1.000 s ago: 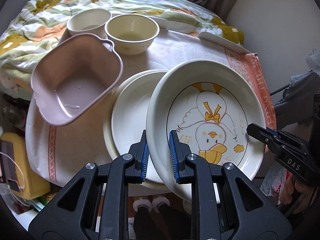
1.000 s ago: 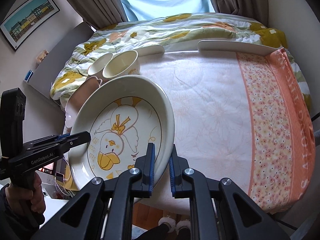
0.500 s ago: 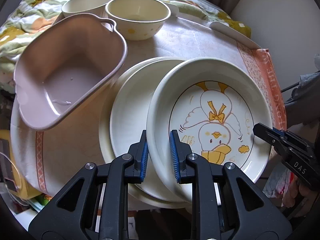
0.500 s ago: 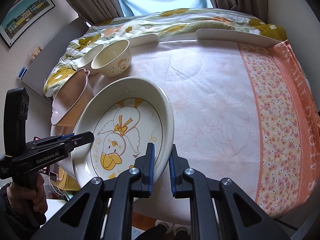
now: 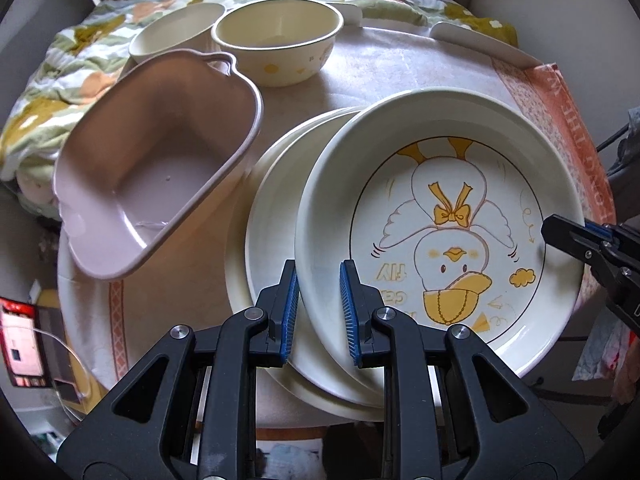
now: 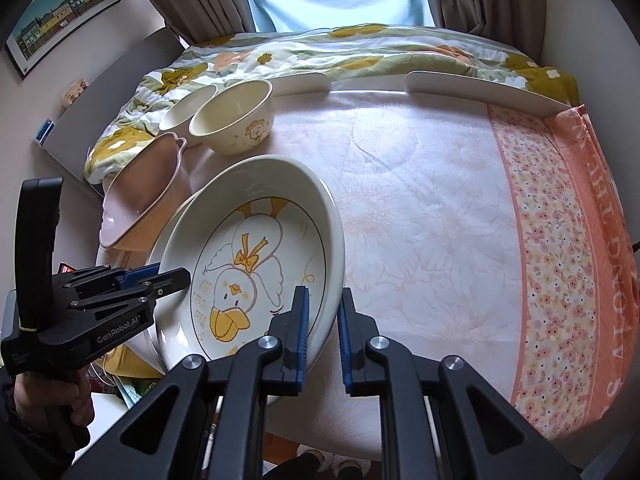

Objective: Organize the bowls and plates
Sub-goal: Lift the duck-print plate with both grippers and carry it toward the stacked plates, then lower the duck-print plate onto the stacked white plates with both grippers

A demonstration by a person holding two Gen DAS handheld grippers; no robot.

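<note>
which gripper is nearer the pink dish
Left. The left gripper clamps the duck plate's rim on the side next to the pink dish; the right gripper grips the plate's opposite rim, farther away.

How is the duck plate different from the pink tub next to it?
The duck plate is round, shallow and cream with a yellow duck drawing; the pink tub is plain, deep and squarish. The plate is gripped by the left tool and right tool; nothing grips the tub. Both are empty and tilted.
</note>
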